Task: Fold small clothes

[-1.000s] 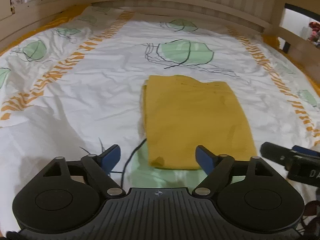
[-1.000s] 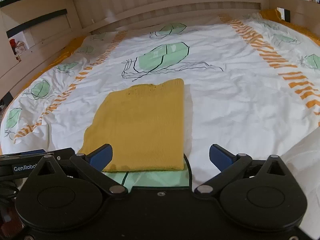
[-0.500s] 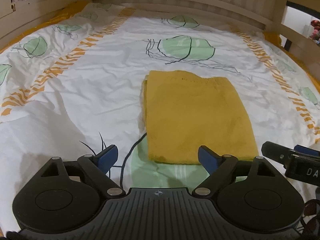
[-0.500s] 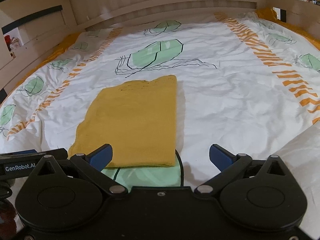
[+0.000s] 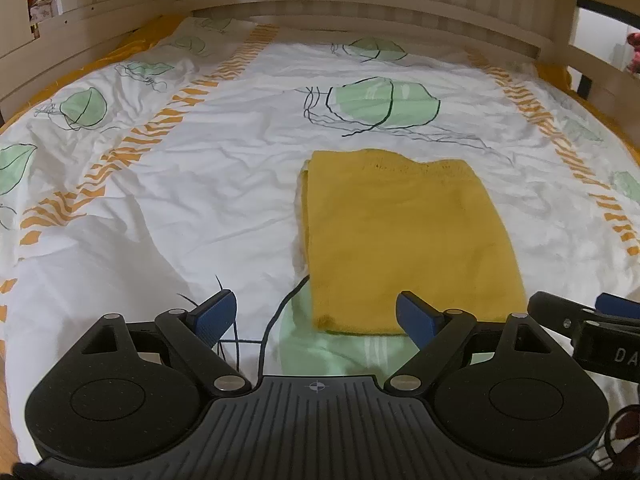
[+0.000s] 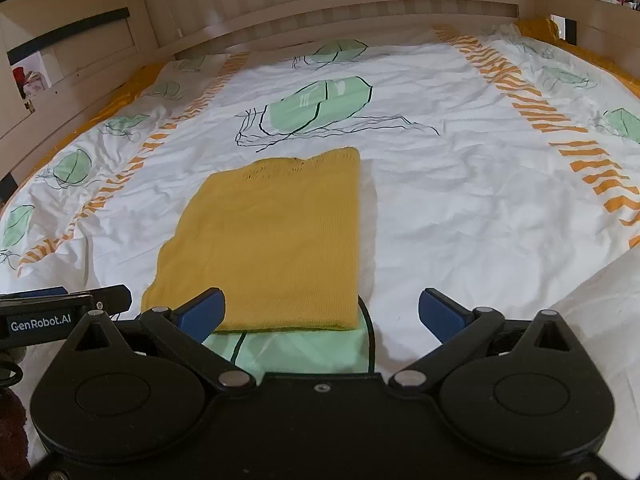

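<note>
Both hand-held grippers, left (image 5: 316,312) and right (image 6: 322,312), have drawn back toward the bed's near edge with jaws wide and empty, so for another fold I'd pinch the near corners of the mustard-yellow knitted garment (image 5: 404,236), folded rectangular mid-bed (image 5: 200,184).

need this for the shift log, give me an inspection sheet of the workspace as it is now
surface: white duvet with green leaf and orange stripe print, wrinkled
job's things: yellow knit garment lying flat, folded into a rectangle
clutter: nothing seen
grippers: left gripper open, empty, near the garment's near edge; right gripper open, empty
cables: nothing seen on the bed
surroundings: pale wooden bed rail around the far side
</note>
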